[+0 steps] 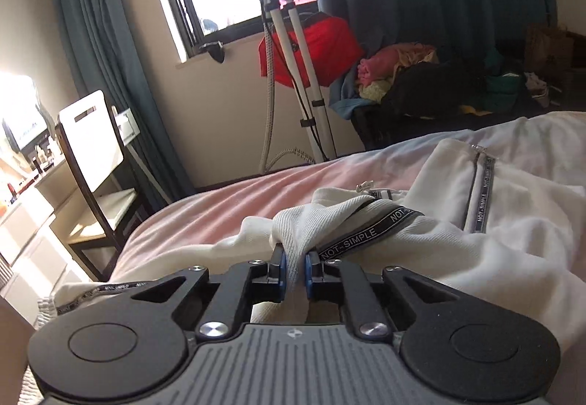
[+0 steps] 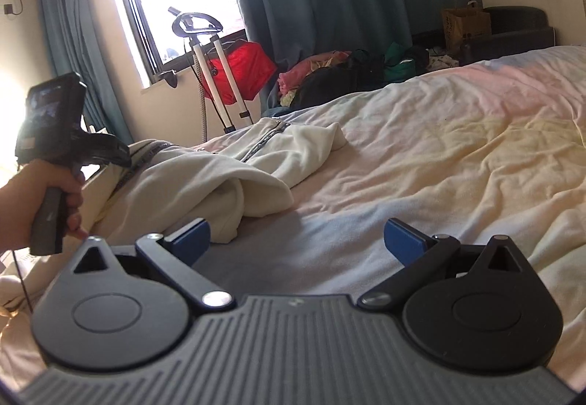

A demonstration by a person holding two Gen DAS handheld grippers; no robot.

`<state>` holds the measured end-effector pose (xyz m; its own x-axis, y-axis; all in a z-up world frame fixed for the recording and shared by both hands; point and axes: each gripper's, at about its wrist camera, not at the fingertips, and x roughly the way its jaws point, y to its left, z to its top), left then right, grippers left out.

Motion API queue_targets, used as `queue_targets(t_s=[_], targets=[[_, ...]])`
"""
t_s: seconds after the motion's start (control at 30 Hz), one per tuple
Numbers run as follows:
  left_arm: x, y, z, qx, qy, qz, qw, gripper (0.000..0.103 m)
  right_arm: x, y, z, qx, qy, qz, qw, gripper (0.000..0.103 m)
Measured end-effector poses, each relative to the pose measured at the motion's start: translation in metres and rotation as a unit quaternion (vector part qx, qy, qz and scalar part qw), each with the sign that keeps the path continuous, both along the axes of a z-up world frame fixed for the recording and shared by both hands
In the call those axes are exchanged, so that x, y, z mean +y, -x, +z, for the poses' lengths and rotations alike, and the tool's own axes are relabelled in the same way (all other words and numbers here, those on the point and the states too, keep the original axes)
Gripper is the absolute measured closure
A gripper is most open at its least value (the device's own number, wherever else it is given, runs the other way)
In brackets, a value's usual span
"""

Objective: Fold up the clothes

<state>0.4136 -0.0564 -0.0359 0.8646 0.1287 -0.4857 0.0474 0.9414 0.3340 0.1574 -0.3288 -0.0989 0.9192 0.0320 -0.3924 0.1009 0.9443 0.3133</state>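
A white zip jacket (image 1: 494, 240) with black "NOT-SIMPLE" tape lies crumpled on the bed. My left gripper (image 1: 294, 264) is shut on a ribbed edge of the jacket, with the cloth pinched between the blue pads. In the right wrist view the jacket (image 2: 205, 178) lies at the left of the bed. The left gripper (image 2: 117, 152) is seen there, held by a hand at the jacket's left end. My right gripper (image 2: 298, 238) is open and empty, low over the sheet. Its left finger (image 2: 192, 240) is next to a sleeve fold.
The bed sheet (image 2: 439, 167) is pale pink and yellow and wrinkled. A garment steamer stand (image 1: 293, 75) and a red bag stand by the window. A pile of clothes (image 1: 421, 82) lies beyond the bed. A chair (image 1: 95, 163) and a desk stand at the left.
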Motion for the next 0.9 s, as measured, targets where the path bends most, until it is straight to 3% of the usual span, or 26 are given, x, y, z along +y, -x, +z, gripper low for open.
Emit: queue_targets(t_s=[0.13,0.23,0.3,0.4,0.5,0.57,0.77,0.9], targets=[[0.008,0.094,0.03,-0.041,0.033,-0.035,0.998,0.094,0.001,0.02,0.012,-0.018,0.012,-0.004,1.0,0.0],[0.024,0.175,0.036,-0.053,0.079,-0.055,0.9939,0.094,0.003,0.036,0.021,-0.033,0.019,-0.002,0.999,0.0],[0.034,0.221,0.024,-0.035,0.106,-0.063,0.9917,0.094,0.005,0.046,0.024,-0.033,0.019,0.001,0.999,0.0],[0.04,0.267,-0.009,0.005,0.108,-0.065,0.992,0.094,0.009,0.061,0.028,-0.031,0.013,0.011,0.999,0.0],[0.041,0.288,-0.038,0.039,0.105,-0.059,0.992,0.094,0.013,0.074,0.029,-0.025,-0.002,0.033,0.999,0.0],[0.041,0.292,-0.041,0.039,0.116,-0.056,0.991,0.094,0.018,0.081,0.029,-0.022,-0.003,0.051,0.998,0.0],[0.065,0.288,-0.034,0.031,0.21,-0.034,0.9765,0.093,0.017,0.082,0.025,0.007,-0.028,0.074,0.997,0.0],[0.077,0.282,-0.04,0.04,0.239,-0.026,0.9698,0.093,0.024,0.047,0.036,0.028,-0.022,0.086,0.996,0.0]])
